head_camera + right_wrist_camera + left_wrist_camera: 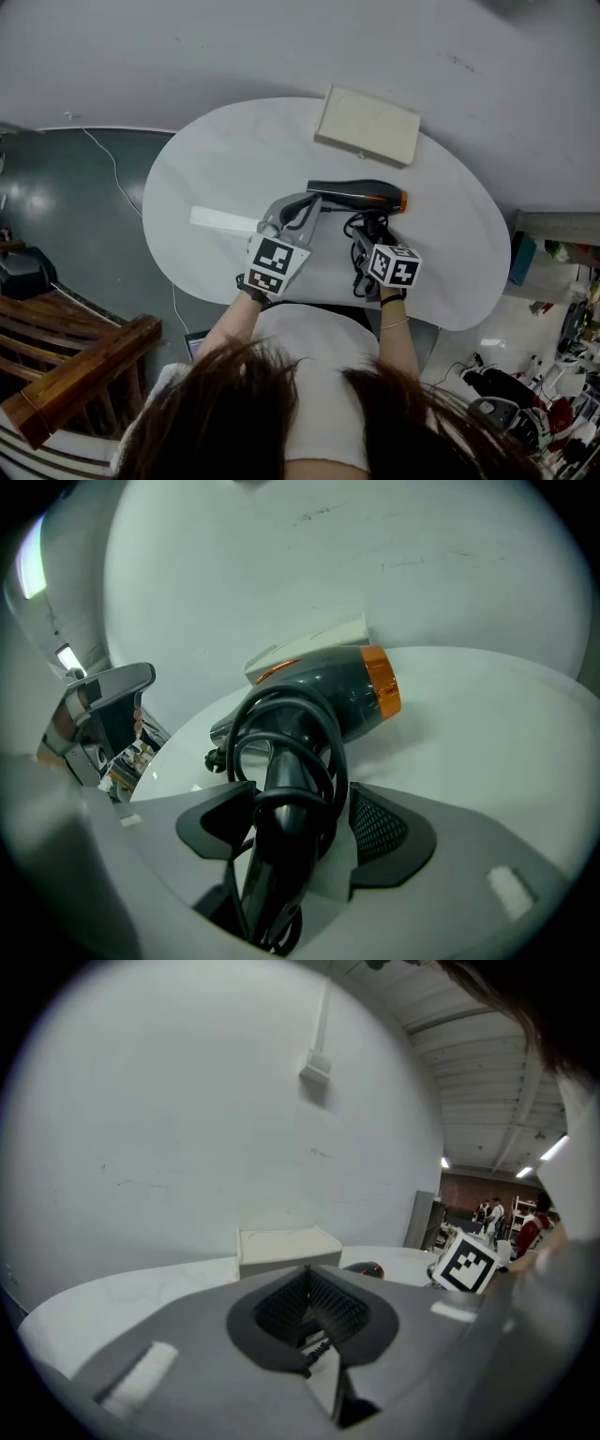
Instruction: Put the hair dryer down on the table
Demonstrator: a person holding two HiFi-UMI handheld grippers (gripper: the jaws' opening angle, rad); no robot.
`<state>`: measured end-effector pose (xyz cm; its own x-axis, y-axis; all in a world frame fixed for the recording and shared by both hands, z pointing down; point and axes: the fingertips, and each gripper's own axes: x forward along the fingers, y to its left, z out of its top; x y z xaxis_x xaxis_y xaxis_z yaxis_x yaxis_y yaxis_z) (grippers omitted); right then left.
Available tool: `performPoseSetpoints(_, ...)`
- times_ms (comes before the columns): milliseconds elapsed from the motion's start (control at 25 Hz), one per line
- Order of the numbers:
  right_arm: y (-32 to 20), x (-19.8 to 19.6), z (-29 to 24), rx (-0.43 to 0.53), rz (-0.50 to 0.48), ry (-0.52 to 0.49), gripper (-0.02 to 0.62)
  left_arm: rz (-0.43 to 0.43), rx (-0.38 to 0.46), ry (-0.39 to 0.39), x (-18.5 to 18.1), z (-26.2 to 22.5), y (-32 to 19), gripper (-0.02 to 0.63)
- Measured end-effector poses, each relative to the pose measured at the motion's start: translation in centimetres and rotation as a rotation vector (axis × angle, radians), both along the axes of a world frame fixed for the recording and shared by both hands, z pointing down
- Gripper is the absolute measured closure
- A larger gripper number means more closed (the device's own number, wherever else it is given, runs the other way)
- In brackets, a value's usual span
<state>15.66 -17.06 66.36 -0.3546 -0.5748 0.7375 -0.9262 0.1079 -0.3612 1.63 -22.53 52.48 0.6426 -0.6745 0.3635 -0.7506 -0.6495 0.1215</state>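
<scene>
The glossy dark dryer [354,194] with an orange ring lies on the smooth, rounded white desk [225,159] – its cord-looped handle between the parted, ribbed pads of the right claw [298,825] – while the left claw [309,1314] sits pressed together, empty.

Head view: overhead, steeply down on table [216,169], left claw [298,208], right claw [361,236]. Left gripper view: low, forward of claw, toward box [281,1249], wall [187,1101]. Right gripper view: close on dryer [328,700] between jaws. Box, dryer common to all.
</scene>
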Motion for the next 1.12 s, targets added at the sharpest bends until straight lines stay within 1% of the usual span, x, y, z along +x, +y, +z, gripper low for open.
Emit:
performPoseSetpoints(320,0.1,0.2,-0.7,0.019,-0.002,0.002,0.293,0.005,0.009,0.0,0.0,-0.4,0.3,0.548)
performPoseSetpoints(600,-0.1,0.5,-2.5,0.054,-0.01,0.002,0.281,0.002,0.027,0.009,-0.1,-1.3,0.4,0.548)
performPoseSetpoints(880,-0.2,1.1,-5.6,0.138,0.007,0.005,0.281,-0.01,0.067,0.022,-0.2,-3.0,0.8,0.548)
performPoseSetpoints(1120,-0.3,2.0,-9.6,0.239,0.016,0.016,0.282,-0.02,0.112,0.044,-0.3,-5.0,1.3,0.548)
